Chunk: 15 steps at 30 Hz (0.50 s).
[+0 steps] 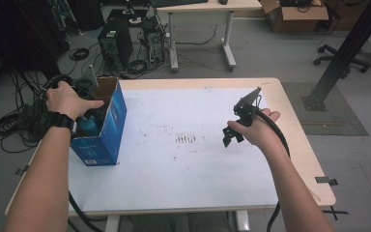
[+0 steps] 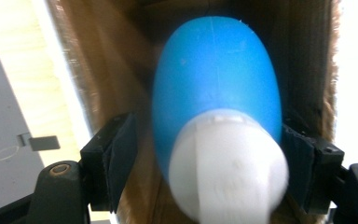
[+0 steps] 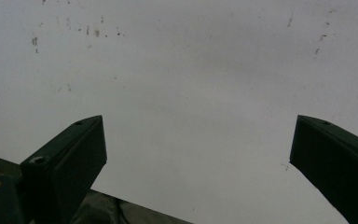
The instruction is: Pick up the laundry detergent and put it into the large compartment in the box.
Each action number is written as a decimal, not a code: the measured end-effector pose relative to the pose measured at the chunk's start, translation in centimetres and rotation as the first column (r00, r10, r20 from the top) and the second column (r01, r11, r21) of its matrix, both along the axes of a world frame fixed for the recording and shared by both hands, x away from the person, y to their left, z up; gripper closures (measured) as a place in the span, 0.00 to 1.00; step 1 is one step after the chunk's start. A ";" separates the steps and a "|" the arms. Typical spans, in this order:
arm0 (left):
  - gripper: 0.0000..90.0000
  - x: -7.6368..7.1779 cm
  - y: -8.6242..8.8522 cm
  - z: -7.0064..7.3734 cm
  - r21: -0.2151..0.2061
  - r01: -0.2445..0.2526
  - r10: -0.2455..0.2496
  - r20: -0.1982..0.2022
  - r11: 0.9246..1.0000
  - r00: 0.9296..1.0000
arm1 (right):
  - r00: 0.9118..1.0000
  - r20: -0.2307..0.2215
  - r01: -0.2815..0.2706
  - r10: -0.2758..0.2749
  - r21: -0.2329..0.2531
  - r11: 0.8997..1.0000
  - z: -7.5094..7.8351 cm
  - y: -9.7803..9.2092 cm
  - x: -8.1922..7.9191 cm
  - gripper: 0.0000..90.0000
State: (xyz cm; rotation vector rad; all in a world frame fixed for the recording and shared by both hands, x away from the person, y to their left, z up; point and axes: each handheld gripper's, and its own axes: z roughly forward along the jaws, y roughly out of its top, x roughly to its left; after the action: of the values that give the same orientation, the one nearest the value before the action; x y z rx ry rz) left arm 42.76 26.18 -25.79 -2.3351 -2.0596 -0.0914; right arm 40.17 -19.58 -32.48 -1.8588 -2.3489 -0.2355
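A blue bottle (image 2: 216, 79) with a white cap (image 2: 228, 168) sits between the jaws of my left gripper (image 2: 209, 149), which is shut on its blue body. The right pad (image 2: 298, 154) presses its side and the left pad (image 2: 121, 149) sits close against the other. Bottle and gripper are down inside an open blue cardboard box (image 1: 110, 121) at the table's left edge; in the high view the blue bottle (image 1: 90, 123) shows under the left hand (image 1: 67, 99). My right gripper (image 1: 232, 137) hangs open over the white mat, its fingers (image 3: 65, 163) wide apart with nothing between them.
The white mat (image 1: 174, 145) covers most of the wooden table (image 1: 294, 135) and bears dark scuff marks (image 1: 186, 139) near its middle. Computer towers and cables (image 1: 116, 43) stand on the floor beyond the far edge. A black frame post (image 1: 343, 53) rises at the right.
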 end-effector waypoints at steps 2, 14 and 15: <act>0.29 -0.1 -0.1 0.5 0.002 0.006 -0.006 0.004 1.000 1.000 | 1.000 0.002 0.000 0.000 0.005 1.000 0.0 -0.1 0.0 0.04; 0.29 -0.8 -1.9 5.0 0.015 0.037 -0.038 0.060 0.999 0.998 | 1.000 0.007 -0.002 0.002 0.016 1.000 0.4 -0.4 0.1 0.04; 0.29 -0.8 -2.2 5.3 0.016 0.042 -0.043 0.063 0.999 0.997 | 1.000 0.005 -0.002 0.002 0.016 1.000 0.4 -0.4 0.1 0.04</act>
State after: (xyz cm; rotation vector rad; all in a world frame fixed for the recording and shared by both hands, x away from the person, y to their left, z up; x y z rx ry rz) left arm 41.94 23.97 -20.46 -2.3983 -2.0292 -0.1834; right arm 40.24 -19.97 -32.10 -1.8506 -2.3452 -0.2585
